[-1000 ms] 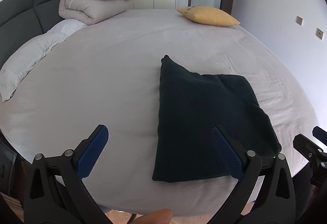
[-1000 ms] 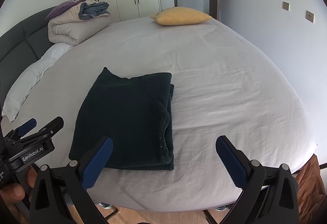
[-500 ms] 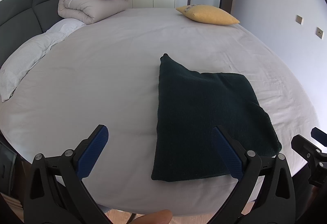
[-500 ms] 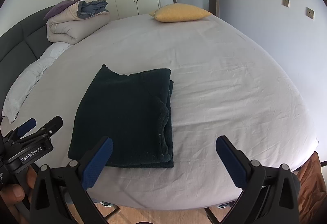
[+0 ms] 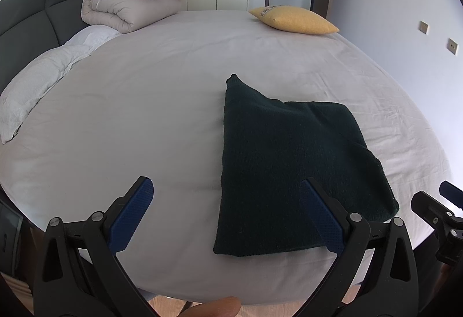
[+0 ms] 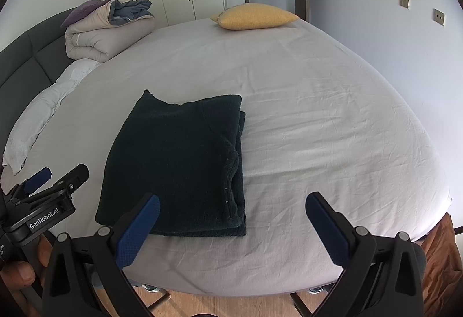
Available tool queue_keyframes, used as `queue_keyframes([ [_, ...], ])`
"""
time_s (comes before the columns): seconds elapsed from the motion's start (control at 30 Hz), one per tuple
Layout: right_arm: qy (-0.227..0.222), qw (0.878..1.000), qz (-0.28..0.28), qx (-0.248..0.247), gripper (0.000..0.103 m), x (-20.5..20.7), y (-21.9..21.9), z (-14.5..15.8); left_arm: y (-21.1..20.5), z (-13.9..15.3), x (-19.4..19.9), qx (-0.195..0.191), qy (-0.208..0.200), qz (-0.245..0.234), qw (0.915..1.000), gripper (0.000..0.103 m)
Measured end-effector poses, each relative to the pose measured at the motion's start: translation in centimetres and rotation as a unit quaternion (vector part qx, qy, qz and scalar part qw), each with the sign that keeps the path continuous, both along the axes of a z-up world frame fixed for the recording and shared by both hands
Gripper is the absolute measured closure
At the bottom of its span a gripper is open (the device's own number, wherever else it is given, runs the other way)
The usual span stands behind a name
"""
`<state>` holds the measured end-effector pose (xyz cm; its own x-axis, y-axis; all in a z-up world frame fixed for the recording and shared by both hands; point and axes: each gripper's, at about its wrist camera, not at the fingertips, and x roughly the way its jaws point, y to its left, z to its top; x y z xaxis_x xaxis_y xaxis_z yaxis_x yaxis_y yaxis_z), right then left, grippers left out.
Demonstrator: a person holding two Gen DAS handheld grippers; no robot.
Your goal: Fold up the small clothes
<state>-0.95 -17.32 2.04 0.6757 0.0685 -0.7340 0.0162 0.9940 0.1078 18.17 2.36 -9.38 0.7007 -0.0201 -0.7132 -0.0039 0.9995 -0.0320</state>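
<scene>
A dark green knitted garment [image 5: 289,169] lies folded into a flat rectangle near the front edge of the bed [image 5: 150,102]; it also shows in the right wrist view [image 6: 179,160], with stacked layers along its right side. My left gripper [image 5: 228,207] is open and empty, held off the bed's front edge just left of the garment. My right gripper [image 6: 231,218] is open and empty, in front of the garment's right corner. Each gripper appears at the other view's edge.
A yellow pillow [image 5: 292,20] lies at the far right of the bed. A rolled beige duvet [image 5: 127,7] with a purple cushion sits at the far left by the dark headboard [image 5: 26,18]. A white pillow [image 5: 43,79] lies on the left. Wardrobes and a door stand behind.
Both grippers have drawn back slightly from the bed; the garment has not moved and both stay open.
</scene>
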Motion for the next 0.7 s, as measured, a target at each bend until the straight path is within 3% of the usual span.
queue_keyframes([
  [0.7,0.002,1.000,-0.001,0.002,0.000,0.12,-0.26,-0.23,-0.06,-0.15,-0.11,-0.002,0.002,-0.001,1.0000,0.000],
])
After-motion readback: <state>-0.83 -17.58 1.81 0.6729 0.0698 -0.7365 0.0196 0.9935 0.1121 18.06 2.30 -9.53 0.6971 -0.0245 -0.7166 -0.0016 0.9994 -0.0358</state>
